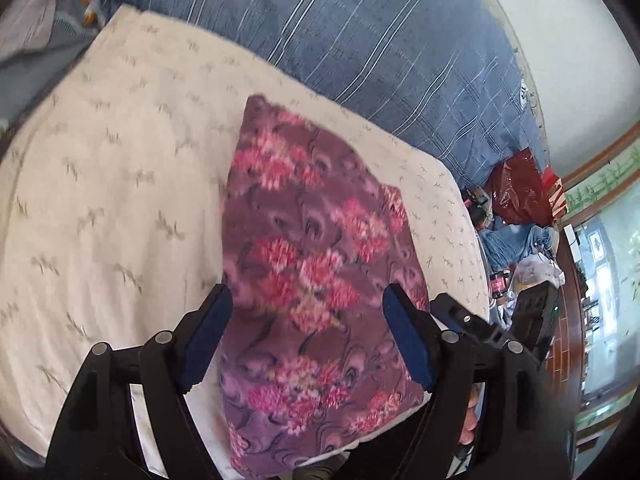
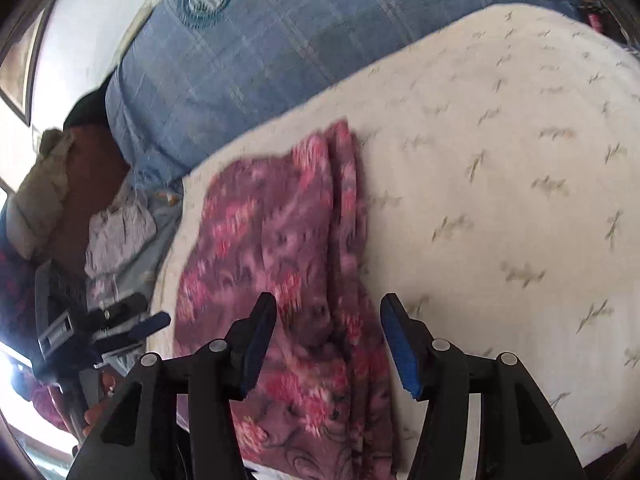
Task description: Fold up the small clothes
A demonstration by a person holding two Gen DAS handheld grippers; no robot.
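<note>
On cream bedcover (image 1: 120, 184): floral cloth (image 1: 316, 248), folded, likely soft, light, limp. Left tool (image 1: 306, 322), right tool (image 2: 328, 334): open, gripping nothing. Best hold: 12 o'clock corners.

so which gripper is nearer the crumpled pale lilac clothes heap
Left. The left gripper sits close beside that heap; the right gripper hangs over the purple floral cloth, further away.

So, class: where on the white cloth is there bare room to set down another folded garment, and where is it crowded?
Free: the white cloth between the floral garment and the blue striped bedding. Crowded: the clutter off the cloth's edge.
</note>
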